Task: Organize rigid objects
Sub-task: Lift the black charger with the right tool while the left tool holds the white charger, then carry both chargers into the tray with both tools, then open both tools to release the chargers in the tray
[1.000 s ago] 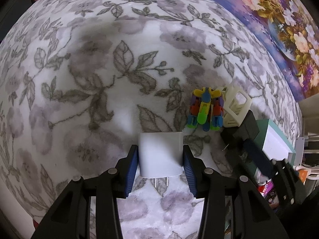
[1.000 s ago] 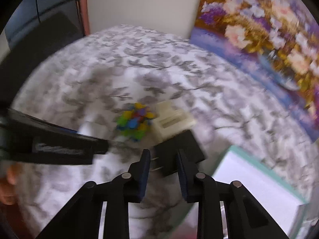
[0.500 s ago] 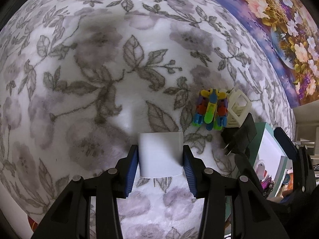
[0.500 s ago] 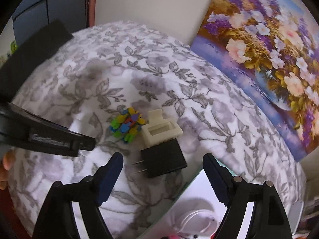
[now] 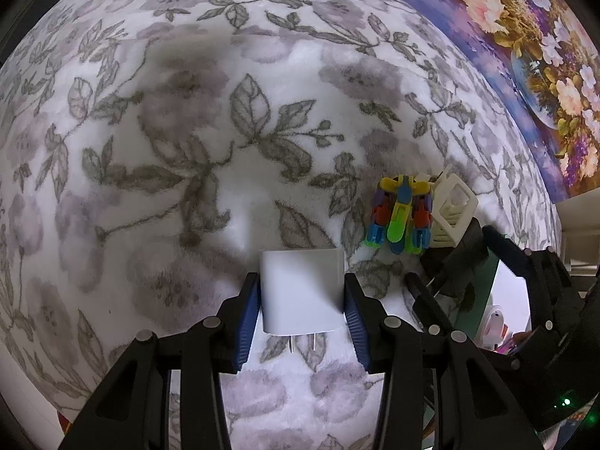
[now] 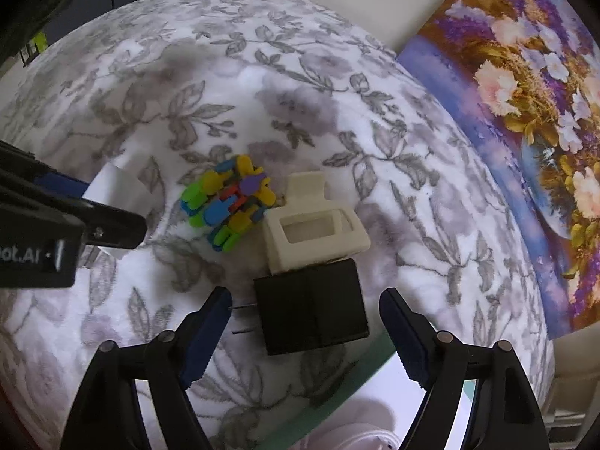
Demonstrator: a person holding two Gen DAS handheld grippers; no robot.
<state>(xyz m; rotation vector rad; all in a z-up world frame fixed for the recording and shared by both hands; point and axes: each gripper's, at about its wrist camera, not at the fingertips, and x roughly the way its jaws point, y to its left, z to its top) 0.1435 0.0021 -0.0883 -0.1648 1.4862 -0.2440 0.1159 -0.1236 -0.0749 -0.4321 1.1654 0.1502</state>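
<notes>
Floral blanket [image 5: 187, 187], white charger [image 5: 302, 289] between closed jaws

Light: soft, even, fairly bright indoors.
Shadows: diffuse dark patch on the floral blanket [image 5: 187, 86], far left.
Distortion: strong fisheye bending, black corners.
Blur: slight throughout.
</notes>
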